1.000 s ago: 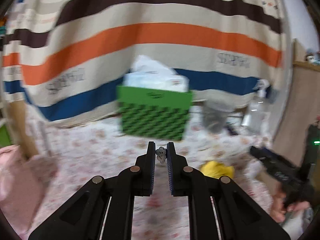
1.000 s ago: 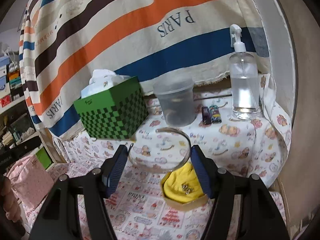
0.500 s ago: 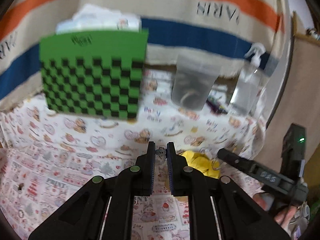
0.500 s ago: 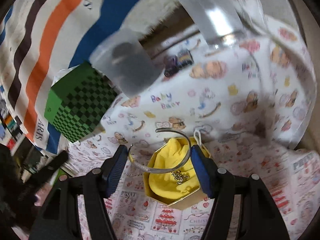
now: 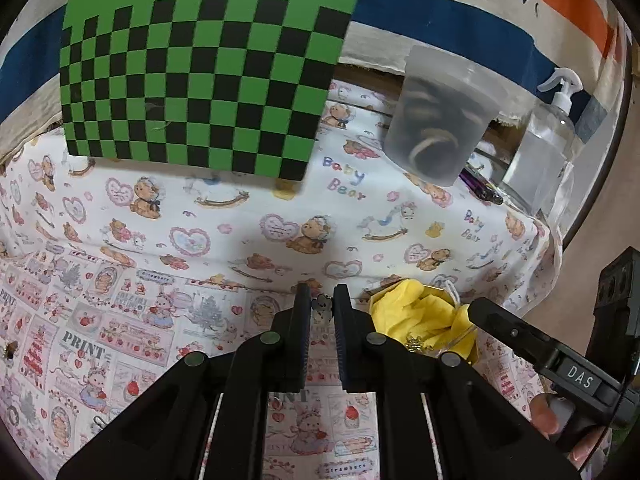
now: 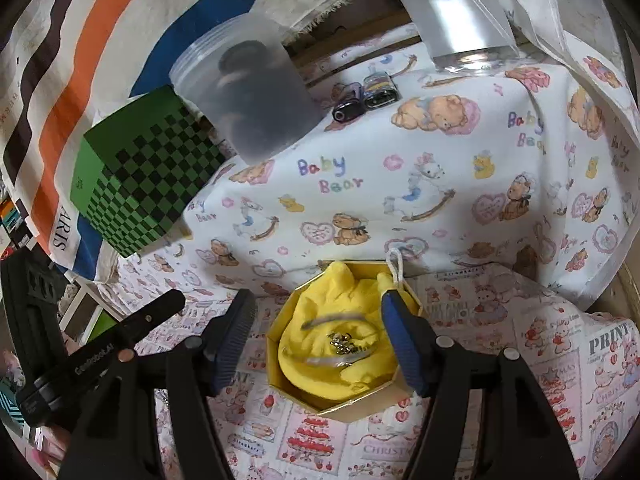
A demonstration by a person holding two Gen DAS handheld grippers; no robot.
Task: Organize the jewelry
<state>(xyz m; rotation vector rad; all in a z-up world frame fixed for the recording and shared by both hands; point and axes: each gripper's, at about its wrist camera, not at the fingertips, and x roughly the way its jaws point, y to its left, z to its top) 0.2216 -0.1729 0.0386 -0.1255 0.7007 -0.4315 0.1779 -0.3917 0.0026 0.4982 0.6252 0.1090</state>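
We see a silver bangle [image 6: 340, 356], blurred, perhaps lying on yellow cloth [image 6: 332, 320] in a gold box [image 6: 304, 398], lower centre, beside gold trinkets [image 6: 341, 342].

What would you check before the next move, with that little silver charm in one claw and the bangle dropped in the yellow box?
1. Left gripper shut on the small silver charm: ok.
2. Right gripper open, holding nothing: ok.
3. Silver bangle inside the gold octagonal box, on the yellow cloth: ok, though blurred, so whether it has come to rest cannot be told.
4. Gold chain piece also in the box: ok.
5. Open path for the charm into the box: not ok, the right gripper's fingers straddle it.
6. Charm above the box: not ok, the box lies to its right in the left wrist view.
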